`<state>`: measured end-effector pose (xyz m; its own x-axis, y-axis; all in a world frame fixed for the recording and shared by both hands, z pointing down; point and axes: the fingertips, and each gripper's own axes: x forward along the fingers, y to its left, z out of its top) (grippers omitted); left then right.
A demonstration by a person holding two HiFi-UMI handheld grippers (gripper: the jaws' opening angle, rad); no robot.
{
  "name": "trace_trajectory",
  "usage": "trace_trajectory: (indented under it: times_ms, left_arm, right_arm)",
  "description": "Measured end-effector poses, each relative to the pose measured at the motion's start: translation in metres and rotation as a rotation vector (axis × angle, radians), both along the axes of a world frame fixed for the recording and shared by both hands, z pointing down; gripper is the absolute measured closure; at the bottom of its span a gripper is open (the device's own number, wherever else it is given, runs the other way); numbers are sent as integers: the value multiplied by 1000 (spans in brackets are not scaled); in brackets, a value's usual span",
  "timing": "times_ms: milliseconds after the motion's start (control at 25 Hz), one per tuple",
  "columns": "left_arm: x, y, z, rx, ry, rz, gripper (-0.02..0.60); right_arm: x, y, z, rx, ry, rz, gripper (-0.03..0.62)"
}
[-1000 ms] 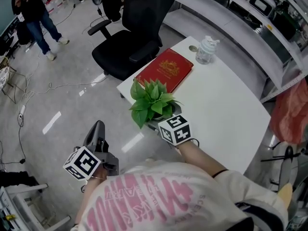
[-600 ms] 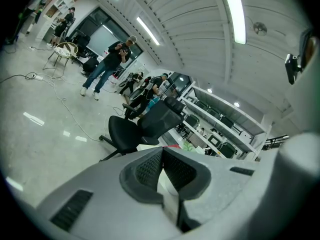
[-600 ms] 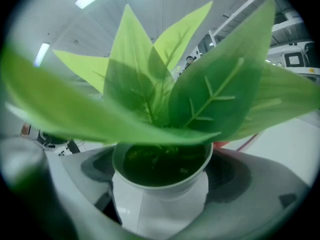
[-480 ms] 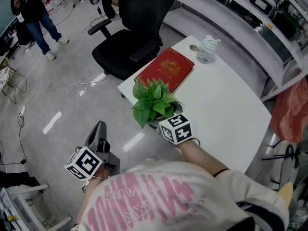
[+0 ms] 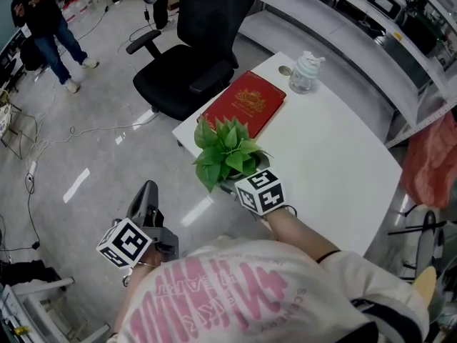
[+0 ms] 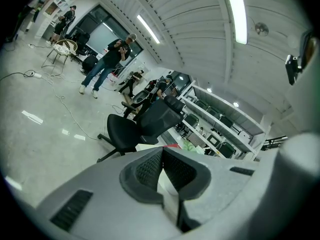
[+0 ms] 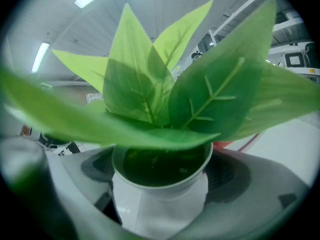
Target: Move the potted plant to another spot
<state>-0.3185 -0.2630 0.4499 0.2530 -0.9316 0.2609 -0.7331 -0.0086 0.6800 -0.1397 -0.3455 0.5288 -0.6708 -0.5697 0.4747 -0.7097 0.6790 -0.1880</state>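
Looking down in the head view, we see the potted plant (image 5: 226, 153) over the near left corner of the white bench (image 5: 335, 156), with the right tool (image 5: 234, 182) reaching in under its leaves; whether the pot rests on the bench or is lifted, we cannot tell. Beyond the plant lie a red book (image 5: 246, 102) and a clear bottle (image 5: 304, 73). The left tool (image 5: 146, 195) hangs over the floor, well apart from the bench, and a black office chair (image 5: 193, 56) stands beyond the bench's far left side. Next, the left gripper view shows the left tool's two dark pads (image 6: 147, 170) meeting at their tips with nothing between them. Last, the right gripper view shows the right tool's jaws clamped on the plant's white pot (image 7: 160, 194), one on each side, with green leaves filling most of the view above.
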Motion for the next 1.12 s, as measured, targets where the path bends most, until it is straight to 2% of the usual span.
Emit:
trace_trajectory:
  times_ms: [600, 920, 1120]
  left_arm:
    - [-1, -2, 4, -4, 14, 43, 578]
    - [-11, -7, -8, 12, 8, 99, 578]
    - [-19, -4, -4, -6, 2, 114, 578]
  right_arm:
    - [0, 0, 2, -24, 22, -18, 49]
    - [0, 0, 2, -14, 6, 22, 49]
    - [-1, -2, 1, -9, 3, 51, 49]
